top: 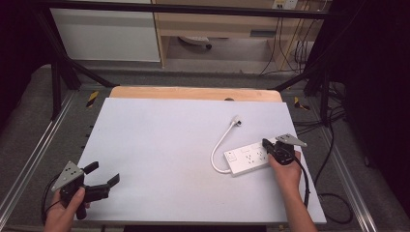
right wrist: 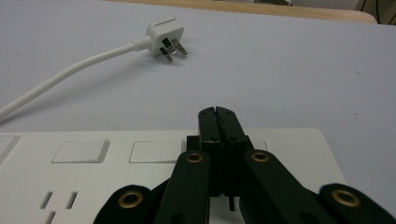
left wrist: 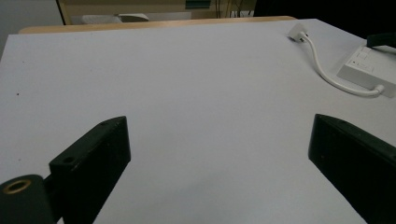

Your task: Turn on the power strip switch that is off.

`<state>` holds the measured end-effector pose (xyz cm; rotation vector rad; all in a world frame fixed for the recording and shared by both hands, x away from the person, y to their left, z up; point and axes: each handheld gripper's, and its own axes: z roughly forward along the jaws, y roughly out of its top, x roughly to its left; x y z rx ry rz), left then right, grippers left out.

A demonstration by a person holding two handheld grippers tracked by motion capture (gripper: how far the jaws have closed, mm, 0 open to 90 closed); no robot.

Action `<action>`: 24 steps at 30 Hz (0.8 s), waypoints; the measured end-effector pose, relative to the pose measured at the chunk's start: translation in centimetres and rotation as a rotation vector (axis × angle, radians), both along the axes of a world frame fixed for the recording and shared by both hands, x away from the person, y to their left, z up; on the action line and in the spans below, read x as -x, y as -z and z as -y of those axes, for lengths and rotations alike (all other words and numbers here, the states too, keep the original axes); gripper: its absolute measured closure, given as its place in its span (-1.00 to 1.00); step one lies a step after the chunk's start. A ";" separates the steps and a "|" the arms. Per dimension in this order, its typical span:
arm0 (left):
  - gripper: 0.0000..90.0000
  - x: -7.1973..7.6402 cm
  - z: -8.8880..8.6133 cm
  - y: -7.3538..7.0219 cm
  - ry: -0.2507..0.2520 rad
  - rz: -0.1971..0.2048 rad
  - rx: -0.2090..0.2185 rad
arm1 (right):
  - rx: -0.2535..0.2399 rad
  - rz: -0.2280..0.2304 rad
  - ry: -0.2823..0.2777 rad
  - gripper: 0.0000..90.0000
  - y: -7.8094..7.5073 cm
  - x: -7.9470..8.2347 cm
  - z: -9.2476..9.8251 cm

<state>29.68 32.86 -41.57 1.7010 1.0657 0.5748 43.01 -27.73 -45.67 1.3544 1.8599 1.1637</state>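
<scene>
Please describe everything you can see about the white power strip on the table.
The power strip is a flat white bar that looks like plastic, lying face up on the right part of the table. Its top has square switches and socket slots. A white cable leaves its left end and curves to a three-pin plug lying loose, unplugged. The right gripper, jaws shut, is above its right end; contact is unclear.
</scene>
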 end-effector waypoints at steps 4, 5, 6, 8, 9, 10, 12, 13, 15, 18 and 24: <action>-0.87 0.0 0.0 0.0 0.000 0.002 -0.004 | -0.002 -0.001 -0.002 1.00 0.0 0.0 0.0; -0.87 0.0 0.0 0.0 0.002 0.002 -0.005 | -0.001 -0.002 -0.001 1.00 0.0 0.0 0.0; -0.87 0.0 0.0 0.0 0.002 0.003 -0.007 | -0.005 -0.005 0.000 1.00 0.0 0.0 0.0; -0.87 0.0 0.0 0.0 0.002 0.003 -0.005 | -0.008 -0.005 0.001 1.00 0.0 0.0 0.0; -0.87 0.0 0.0 0.0 0.001 0.003 -0.005 | -0.008 -0.005 -0.001 1.00 0.0 0.0 0.0; -0.87 0.0 0.0 0.0 -0.001 0.002 -0.003 | -0.008 -0.006 -0.001 1.00 0.0 0.0 0.0; -0.87 0.0 0.0 0.0 -0.002 0.001 -0.004 | -0.011 -0.006 0.001 1.00 0.0 0.0 0.0; -0.87 0.0 0.0 0.0 -0.001 0.001 -0.004 | -0.013 -0.007 0.002 1.00 0.0 0.0 0.0; -0.87 0.0 0.0 0.0 -0.001 0.001 -0.004 | -0.013 -0.007 0.001 1.00 -0.1 0.0 0.0; -0.87 0.0 0.0 0.0 -0.001 0.001 -0.004 | -0.017 -0.002 0.002 1.00 -0.2 0.1 0.0; -0.87 0.0 0.0 0.0 0.000 0.001 -0.004 | -0.020 0.000 0.000 1.00 -0.3 0.2 0.0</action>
